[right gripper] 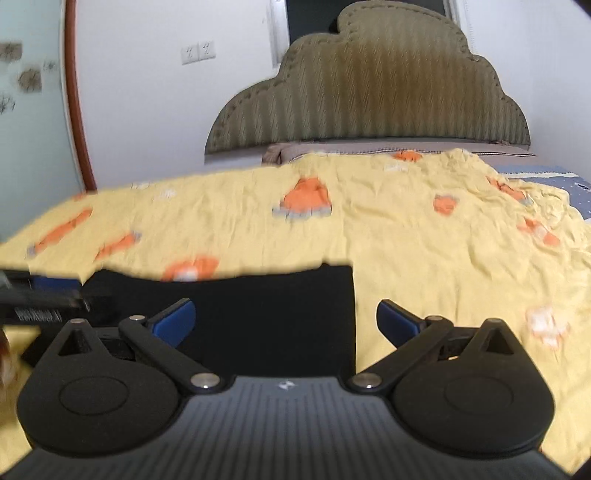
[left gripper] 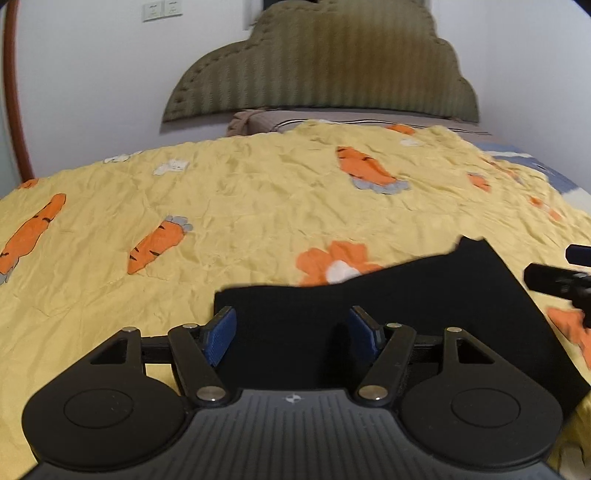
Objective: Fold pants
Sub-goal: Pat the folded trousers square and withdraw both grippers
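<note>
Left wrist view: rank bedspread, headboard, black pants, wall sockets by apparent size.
1. Yellow bedspread
2. Headboard and black pants: look similar in area; the pants are nearer and partly hidden by the left gripper, so unranked
3. Wall sockets

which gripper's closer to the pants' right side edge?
Right. The right gripper straddles that edge of the black pants, jaws open; the left gripper sits open over their left part.

Left tongs (left gripper: 291, 338) spread wide over black pants (left gripper: 388, 317) on the bed (left gripper: 240, 206) — right tongs (left gripper: 554, 271) at the edge.
</note>
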Tool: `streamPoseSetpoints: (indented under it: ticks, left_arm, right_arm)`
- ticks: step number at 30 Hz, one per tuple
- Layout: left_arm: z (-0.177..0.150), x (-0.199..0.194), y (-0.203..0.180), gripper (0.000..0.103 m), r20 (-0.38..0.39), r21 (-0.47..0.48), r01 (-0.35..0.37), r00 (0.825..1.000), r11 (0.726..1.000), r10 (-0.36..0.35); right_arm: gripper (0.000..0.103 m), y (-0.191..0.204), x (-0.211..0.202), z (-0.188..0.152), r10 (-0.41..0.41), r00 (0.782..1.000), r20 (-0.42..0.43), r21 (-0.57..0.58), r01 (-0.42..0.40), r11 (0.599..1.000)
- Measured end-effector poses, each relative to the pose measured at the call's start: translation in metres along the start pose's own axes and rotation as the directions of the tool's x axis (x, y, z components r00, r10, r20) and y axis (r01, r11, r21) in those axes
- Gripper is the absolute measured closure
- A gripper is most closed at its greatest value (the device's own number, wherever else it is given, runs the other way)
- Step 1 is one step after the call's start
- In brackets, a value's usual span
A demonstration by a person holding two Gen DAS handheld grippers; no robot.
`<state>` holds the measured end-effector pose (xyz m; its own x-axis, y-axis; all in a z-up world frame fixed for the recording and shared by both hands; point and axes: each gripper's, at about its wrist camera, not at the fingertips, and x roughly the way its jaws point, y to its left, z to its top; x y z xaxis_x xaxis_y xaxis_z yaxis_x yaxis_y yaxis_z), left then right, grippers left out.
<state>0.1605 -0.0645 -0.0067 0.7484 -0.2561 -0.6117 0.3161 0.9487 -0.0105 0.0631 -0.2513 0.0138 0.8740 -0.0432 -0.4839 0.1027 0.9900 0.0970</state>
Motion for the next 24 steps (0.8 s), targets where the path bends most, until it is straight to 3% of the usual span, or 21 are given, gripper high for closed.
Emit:
streamPoseSetpoints:
  ticks: [4, 7, 9, 14, 20, 24]
  left_arm:
    - [-0.001, 0.012, -0.004, 0.035, -0.010, 0.043, -0.088, 0.996, 0.995, 0.088]
    - [-0.005, 0.019, 0.003, 0.032, -0.034, 0.008, -0.076, 0.996, 0.997, 0.077]
    - [-0.006, 0.021, 0.007, 0.030, -0.041, -0.022, -0.065, 0.997, 0.998, 0.064]
    - [-0.007, 0.023, 0.009, 0.026, -0.049, -0.042, -0.066, 0.997, 0.997, 0.063]
    - [-0.007, 0.025, 0.008, 0.022, -0.050, -0.041, -0.081, 0.996, 0.996, 0.079]
    - [-0.008, 0.025, 0.008, 0.020, -0.047, -0.039, -0.089, 0.995, 0.995, 0.087]
  right_arm:
    - [0.000, 0.009, 0.048, 0.019, -0.104, 0.991, -0.080, -0.128, 0.093, 0.987]
    - [0.000, 0.014, 0.073, 0.021, -0.063, 0.994, -0.087, -0.165, 0.048, 0.985]
    - [0.000, 0.015, 0.091, 0.022, -0.028, 0.990, -0.139, -0.157, 0.006, 0.988]
    - [0.000, 0.015, 0.129, 0.013, -0.084, 0.972, -0.221, -0.191, 0.041, 0.981]
    - [0.000, 0.001, 0.132, 0.016, -0.079, 0.964, -0.252, -0.106, 0.054, 0.993]
    - [0.000, 0.011, 0.098, 0.017, -0.157, 0.972, -0.176, -0.158, 0.129, 0.979]
